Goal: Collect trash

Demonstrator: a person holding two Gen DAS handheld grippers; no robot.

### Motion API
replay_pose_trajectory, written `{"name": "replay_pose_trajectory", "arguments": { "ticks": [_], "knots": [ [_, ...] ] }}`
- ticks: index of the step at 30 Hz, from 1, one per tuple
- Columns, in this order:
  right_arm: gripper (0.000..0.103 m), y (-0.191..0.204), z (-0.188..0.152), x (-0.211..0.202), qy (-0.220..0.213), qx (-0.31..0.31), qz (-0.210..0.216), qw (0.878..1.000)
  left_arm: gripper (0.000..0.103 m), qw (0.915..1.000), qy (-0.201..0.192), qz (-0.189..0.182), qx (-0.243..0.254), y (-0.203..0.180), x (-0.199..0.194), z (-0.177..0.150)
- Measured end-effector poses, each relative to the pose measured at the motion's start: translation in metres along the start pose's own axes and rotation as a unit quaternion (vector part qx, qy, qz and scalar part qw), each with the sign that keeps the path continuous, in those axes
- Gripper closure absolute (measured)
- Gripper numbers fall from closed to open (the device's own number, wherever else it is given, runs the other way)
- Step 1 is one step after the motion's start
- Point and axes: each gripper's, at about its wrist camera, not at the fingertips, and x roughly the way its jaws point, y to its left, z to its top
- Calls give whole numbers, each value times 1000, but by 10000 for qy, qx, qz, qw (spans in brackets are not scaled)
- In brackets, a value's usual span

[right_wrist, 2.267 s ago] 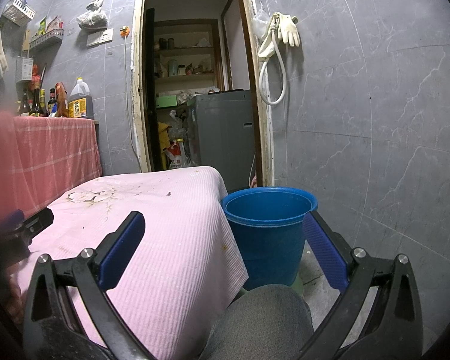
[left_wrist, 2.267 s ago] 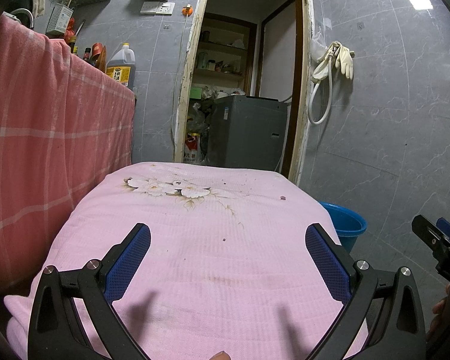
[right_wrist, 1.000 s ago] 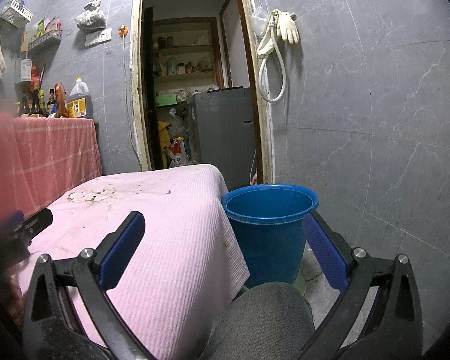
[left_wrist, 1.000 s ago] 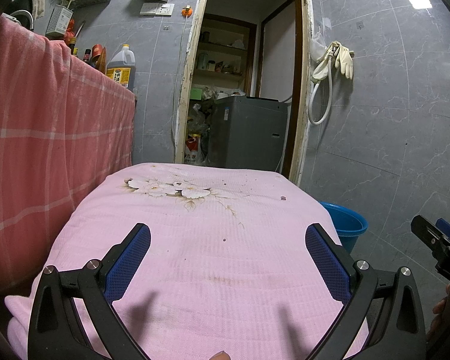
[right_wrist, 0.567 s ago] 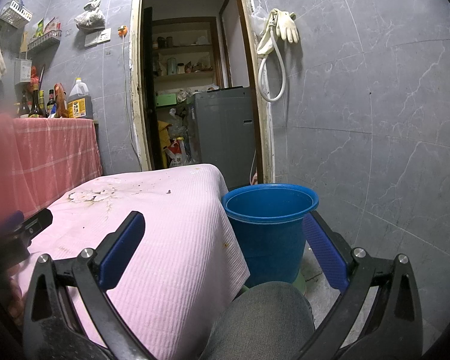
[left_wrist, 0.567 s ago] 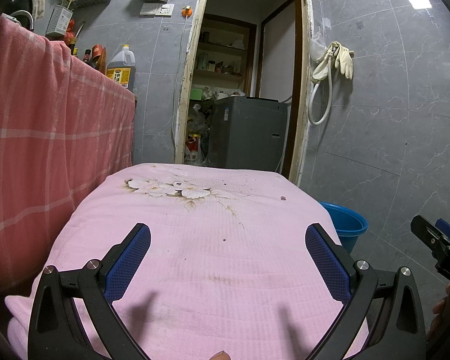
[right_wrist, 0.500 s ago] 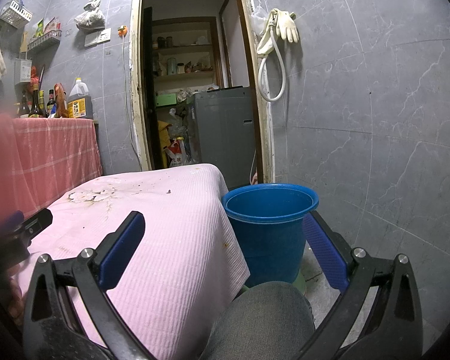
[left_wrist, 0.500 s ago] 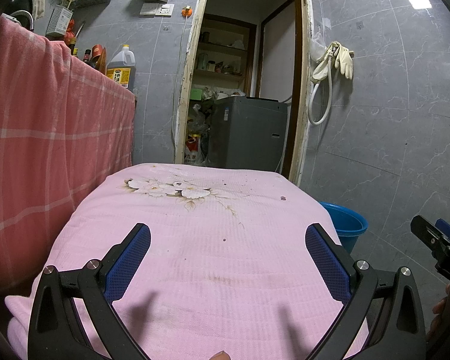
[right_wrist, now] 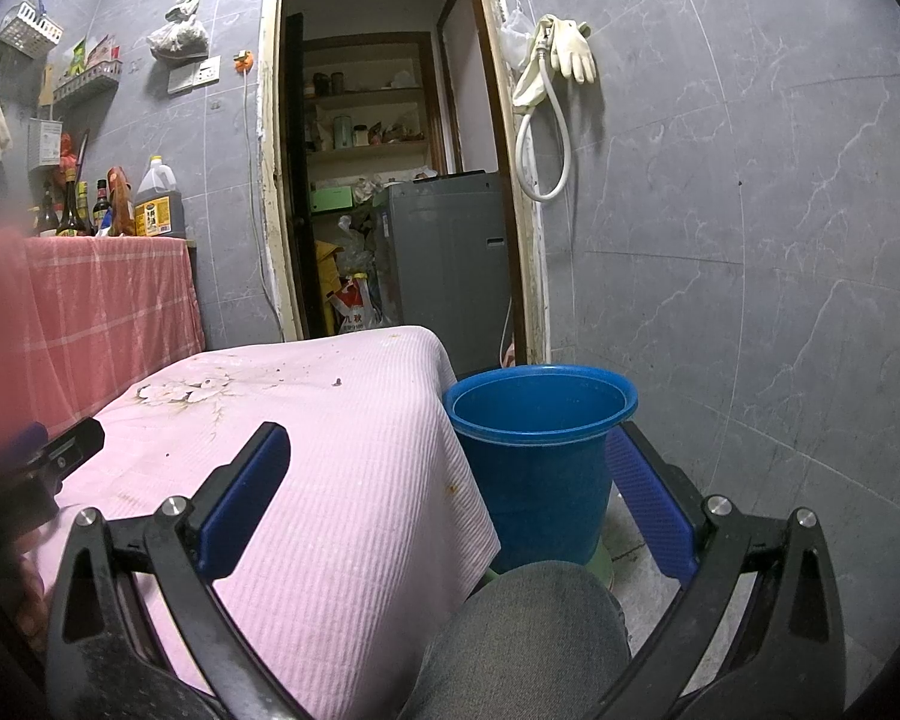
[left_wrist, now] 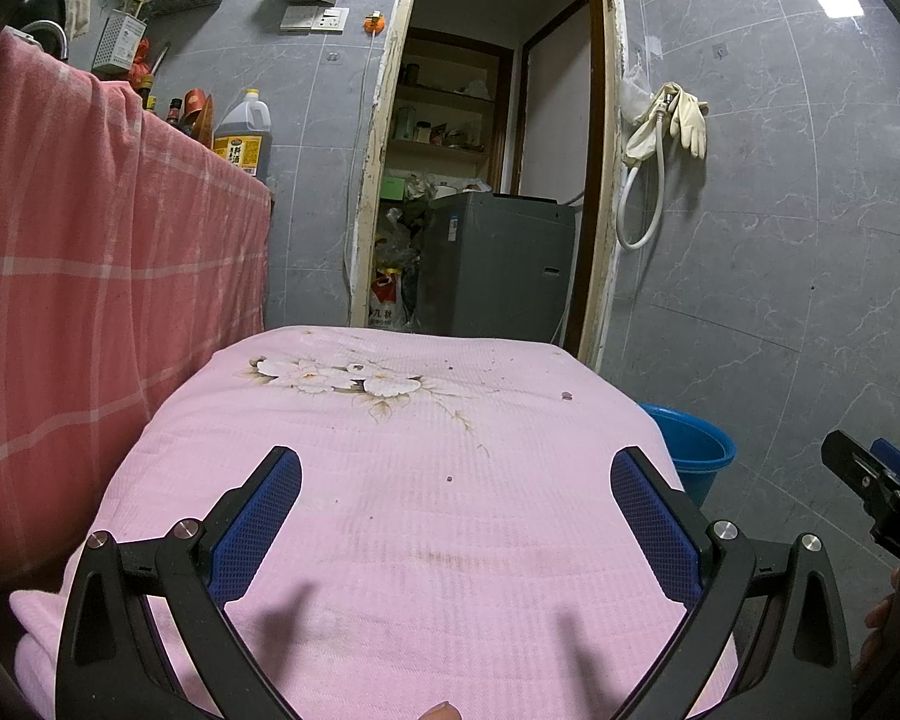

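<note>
Both tongs, left (left_wrist: 455, 516) and right (right_wrist: 447, 492), are held apart and empty; small crumbs (left_wrist: 566, 396) on the desk (left_wrist: 390, 510) lie ahead, upper right, nearer the left.

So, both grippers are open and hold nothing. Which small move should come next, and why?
Probably the left gripper should ease forward and down to the small dark scrap on the pink cloth. It lies just ahead between the open fingers, and the blue bucket waits beside the table.
</note>
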Motion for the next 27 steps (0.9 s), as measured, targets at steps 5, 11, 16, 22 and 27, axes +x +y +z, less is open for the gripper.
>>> {"name": "replay_pose_trajectory", "arguments": {
  "ticks": [5, 11, 16, 22, 27],
  "knots": [
    [0, 1, -1, -1, 5, 4, -4, 10000, 2, 10000, 4, 0, -4, 0, 0, 0],
    [0, 0, 0, 0, 7, 7, -3, 10000, 2, 10000, 32, 51, -51, 1, 1, 1],
    [0, 0, -1, -1, 10, 5, -3, 10000, 2, 9999, 13, 79, -65, 0, 0, 1],
    [0, 1, 0, 0, 14, 12, -6, 10000, 2, 9999, 10, 143, -71, 1, 0, 0],
    [0, 2, 0, -1, 16, 16, -7, 10000, 2, 9998, 10, 204, -64, 3, 2, 1]
  ]
}}
